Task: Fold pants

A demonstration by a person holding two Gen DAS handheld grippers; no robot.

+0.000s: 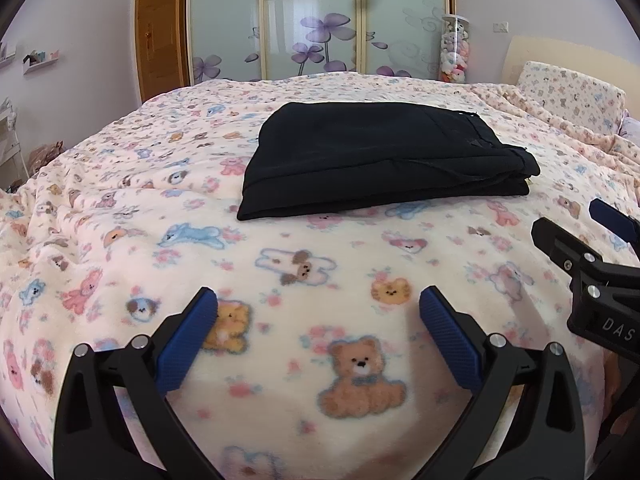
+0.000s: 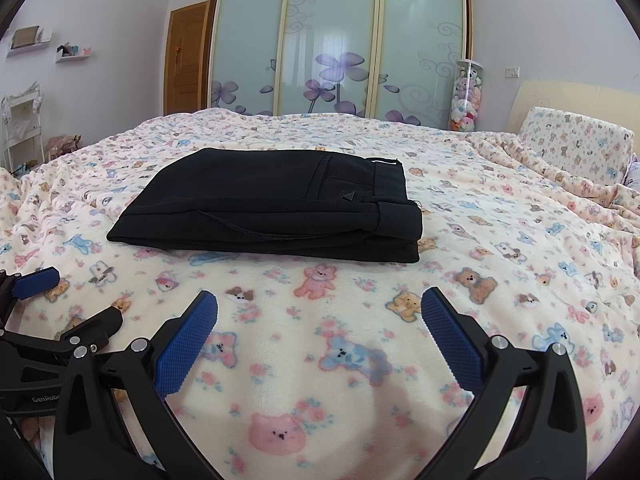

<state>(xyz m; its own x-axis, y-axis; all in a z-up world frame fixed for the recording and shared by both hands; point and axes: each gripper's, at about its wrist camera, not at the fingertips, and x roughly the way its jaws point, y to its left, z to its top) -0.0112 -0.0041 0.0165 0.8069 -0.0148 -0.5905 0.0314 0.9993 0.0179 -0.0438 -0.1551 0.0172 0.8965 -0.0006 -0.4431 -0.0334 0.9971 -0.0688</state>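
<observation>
Black pants (image 1: 380, 160) lie folded into a compact stack on the bed, waistband end toward the right; in the right wrist view the pants (image 2: 276, 204) show a back pocket on top. My left gripper (image 1: 318, 308) hovers open over the blanket, well short of the stack, with nothing between its blue pads. My right gripper (image 2: 319, 308) is also open and empty, nearer the front edge of the bed than the pants. Each gripper appears at the edge of the other's view: the right gripper (image 1: 576, 220) beside the left, the left gripper (image 2: 80, 296) beside the right.
A cream blanket (image 1: 280, 260) printed with bears and bunnies covers the bed. A pillow (image 2: 576, 144) lies at the right by the headboard. Sliding wardrobe doors (image 2: 336, 40) with purple flowers stand behind, next to a clear tube of plush toys (image 2: 466, 96) and a wooden door (image 2: 184, 60).
</observation>
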